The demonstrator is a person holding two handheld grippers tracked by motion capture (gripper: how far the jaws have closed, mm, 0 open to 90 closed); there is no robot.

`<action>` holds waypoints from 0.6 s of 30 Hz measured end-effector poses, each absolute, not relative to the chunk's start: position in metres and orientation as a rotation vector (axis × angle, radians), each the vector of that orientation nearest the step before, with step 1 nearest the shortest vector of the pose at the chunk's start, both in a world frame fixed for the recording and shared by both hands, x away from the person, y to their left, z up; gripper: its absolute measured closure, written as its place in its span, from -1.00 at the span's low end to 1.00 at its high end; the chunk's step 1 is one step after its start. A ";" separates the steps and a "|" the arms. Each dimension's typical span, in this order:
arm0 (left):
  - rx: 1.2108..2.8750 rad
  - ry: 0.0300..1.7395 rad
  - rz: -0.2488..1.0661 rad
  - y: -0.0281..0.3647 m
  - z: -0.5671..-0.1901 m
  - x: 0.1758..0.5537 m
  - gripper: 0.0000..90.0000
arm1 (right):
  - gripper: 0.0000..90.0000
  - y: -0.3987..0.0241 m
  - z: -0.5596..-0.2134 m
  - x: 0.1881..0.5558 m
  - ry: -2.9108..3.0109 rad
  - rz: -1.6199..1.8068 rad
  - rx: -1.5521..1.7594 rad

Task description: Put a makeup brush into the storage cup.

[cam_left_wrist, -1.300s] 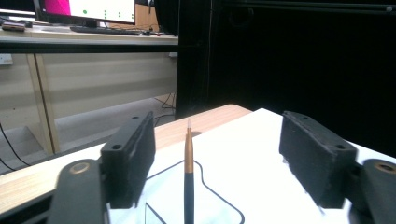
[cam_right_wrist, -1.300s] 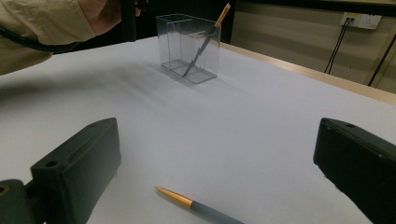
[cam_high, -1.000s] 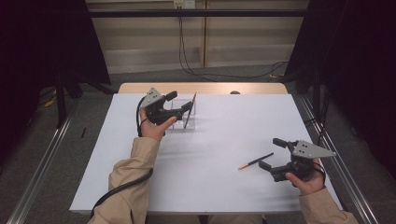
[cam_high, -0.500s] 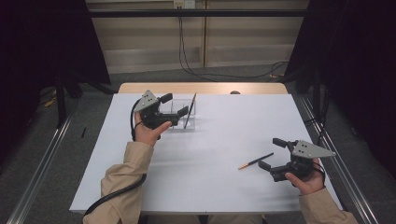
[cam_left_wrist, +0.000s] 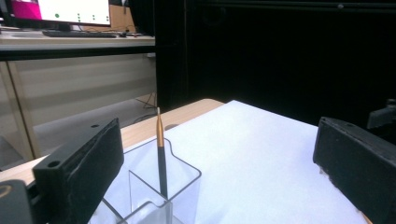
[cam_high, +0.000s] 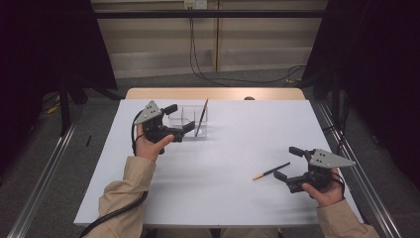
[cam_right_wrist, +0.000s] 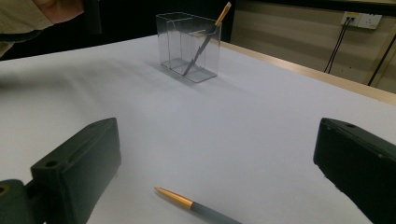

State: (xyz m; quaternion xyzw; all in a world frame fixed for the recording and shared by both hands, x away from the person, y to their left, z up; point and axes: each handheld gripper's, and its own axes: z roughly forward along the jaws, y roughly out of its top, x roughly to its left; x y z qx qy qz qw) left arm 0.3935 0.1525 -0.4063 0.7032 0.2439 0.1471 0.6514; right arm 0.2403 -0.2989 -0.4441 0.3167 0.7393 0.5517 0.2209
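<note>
Left tongs [cam_high: 181, 119] gaping, apparently level, beside holder [cam_high: 194, 121].

A clear glossy plastic holder [cam_high: 188, 120] stands on matt white paper [cam_high: 228, 163] over a wooden table [cam_high: 213, 93].

A bench [cam_high: 223, 198] covered by a white sheet is seen, its wooden edge exposed at the far side. A clear box [cam_high: 190, 122] stands on it far left; a pen [cam_high: 271, 171] lies flat near right.
</note>
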 end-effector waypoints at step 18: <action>1.618 0.508 0.301 0.170 -0.404 0.378 -1.00 | -1.00 -0.299 -0.444 0.241 2.043 1.525 0.877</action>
